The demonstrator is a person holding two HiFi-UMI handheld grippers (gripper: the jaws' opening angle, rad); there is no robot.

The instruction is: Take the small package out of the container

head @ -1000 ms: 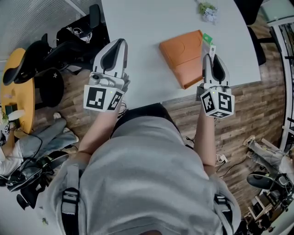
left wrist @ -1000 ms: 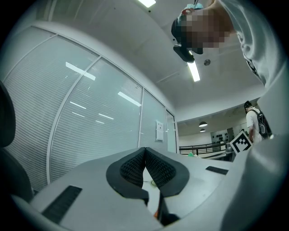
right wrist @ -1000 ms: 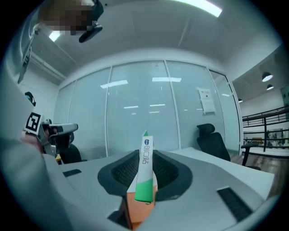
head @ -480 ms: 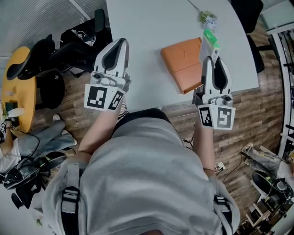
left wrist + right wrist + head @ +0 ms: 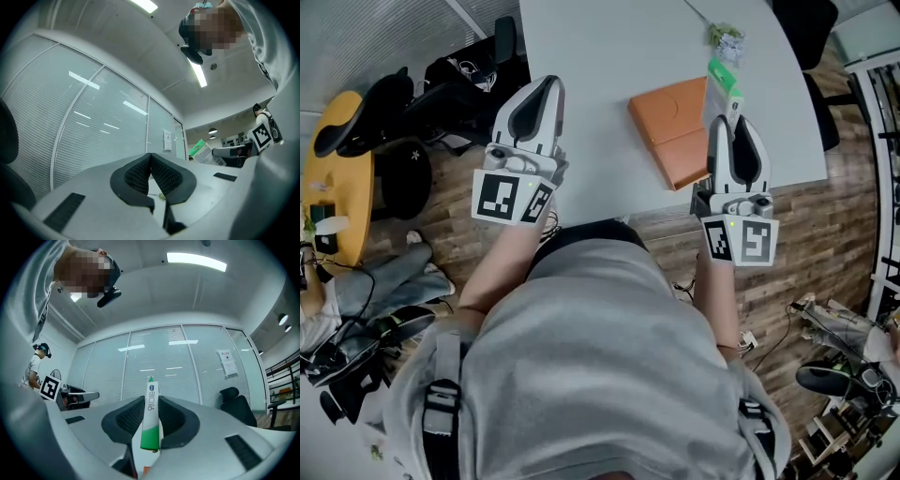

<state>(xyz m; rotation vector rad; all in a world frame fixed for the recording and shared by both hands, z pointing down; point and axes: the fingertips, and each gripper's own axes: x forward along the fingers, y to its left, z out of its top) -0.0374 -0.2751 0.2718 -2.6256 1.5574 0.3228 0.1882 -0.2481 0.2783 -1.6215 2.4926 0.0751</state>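
My right gripper (image 5: 724,114) is shut on a small green and white package (image 5: 722,86), held up above the orange container (image 5: 673,129) that lies flat on the white table (image 5: 600,75). Seen from the right gripper view, the package (image 5: 151,416) stands upright, pinched between both pads. My left gripper (image 5: 551,86) hovers over the table's near left part, pointed upward, its jaws shut with nothing between them (image 5: 150,172). From the left gripper view the package (image 5: 201,151) shows at the right.
A small bunch of pale flowers (image 5: 725,34) lies on the table beyond the container. Black office chairs (image 5: 441,94) stand left of the table, and a yellow round table (image 5: 328,187) is farther left. A wood floor lies below the table's front edge.
The right gripper lifted the package up and away from the orange container and tilted upright. The left gripper barely moved.
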